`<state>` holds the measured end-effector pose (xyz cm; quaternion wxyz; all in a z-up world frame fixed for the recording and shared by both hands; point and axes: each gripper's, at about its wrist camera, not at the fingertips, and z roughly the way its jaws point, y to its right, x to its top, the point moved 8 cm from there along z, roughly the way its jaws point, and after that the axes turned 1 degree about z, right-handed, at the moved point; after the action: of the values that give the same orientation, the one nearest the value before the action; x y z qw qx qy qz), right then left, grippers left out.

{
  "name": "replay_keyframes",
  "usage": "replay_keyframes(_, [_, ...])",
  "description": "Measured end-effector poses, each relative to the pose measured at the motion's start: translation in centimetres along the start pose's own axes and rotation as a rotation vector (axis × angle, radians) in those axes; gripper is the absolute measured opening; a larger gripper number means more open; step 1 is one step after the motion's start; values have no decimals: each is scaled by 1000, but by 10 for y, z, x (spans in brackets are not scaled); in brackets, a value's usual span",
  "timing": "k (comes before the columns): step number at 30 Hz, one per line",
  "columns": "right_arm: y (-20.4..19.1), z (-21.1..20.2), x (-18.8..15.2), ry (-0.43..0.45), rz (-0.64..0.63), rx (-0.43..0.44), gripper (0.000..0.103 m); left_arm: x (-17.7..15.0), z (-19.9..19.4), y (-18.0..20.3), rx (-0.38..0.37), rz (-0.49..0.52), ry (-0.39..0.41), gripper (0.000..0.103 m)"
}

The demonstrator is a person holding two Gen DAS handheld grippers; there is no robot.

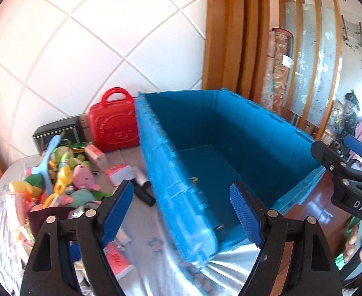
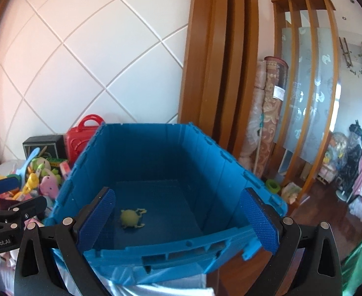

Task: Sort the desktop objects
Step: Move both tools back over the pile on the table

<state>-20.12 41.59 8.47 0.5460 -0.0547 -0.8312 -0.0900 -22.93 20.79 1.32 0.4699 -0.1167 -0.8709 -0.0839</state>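
Note:
A big blue plastic crate (image 1: 161, 162) (image 2: 171, 249) stands on the cloth-covered table. On its floor lies a small yellow-green toy (image 2: 131, 218). Left of the crate is a heap of plush toys (image 1: 65, 180) (image 2: 45, 180), boxes and packets. My left gripper (image 1: 181, 212) is open, nothing between its blue pads, and hovers over the crate's near left wall. My right gripper (image 2: 178, 219) is open too, empty, above the crate's near rim. Each gripper shows at the edge of the other's view: the right gripper (image 1: 348, 162), the left gripper (image 2: 15, 194).
A red toy case (image 1: 114, 123) (image 2: 82, 138) and a dark box (image 1: 56, 133) stand at the back by the tiled wall. A black tube (image 1: 144, 193) lies beside the crate. Wooden frames, rolled rugs (image 2: 267, 118) and dark wood floor are to the right.

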Motion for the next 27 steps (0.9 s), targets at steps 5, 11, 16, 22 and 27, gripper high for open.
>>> replay_keyframes(5, [-52,-8,-2,5,-12,93,103,-24,-17,-55,65,-41,-14,81])
replay_keyframes(11, [-135,-18,-9,9,-67,224,103,-54,-41,-132,168,-87,-30,81])
replay_keyframes(16, [-208,-20,-22,-25,-105,326,103,-90,-59,-202,249,-136,-70,81])
replay_keyframes(22, [-286,-20,-58,-94,-171,429,103,-141,-68,-274,313,-196,-148,81])
replay_keyframes(27, [-327,-2,-100,-198,-194,476,103,-198,-71,-318,337,-247,-234,81])
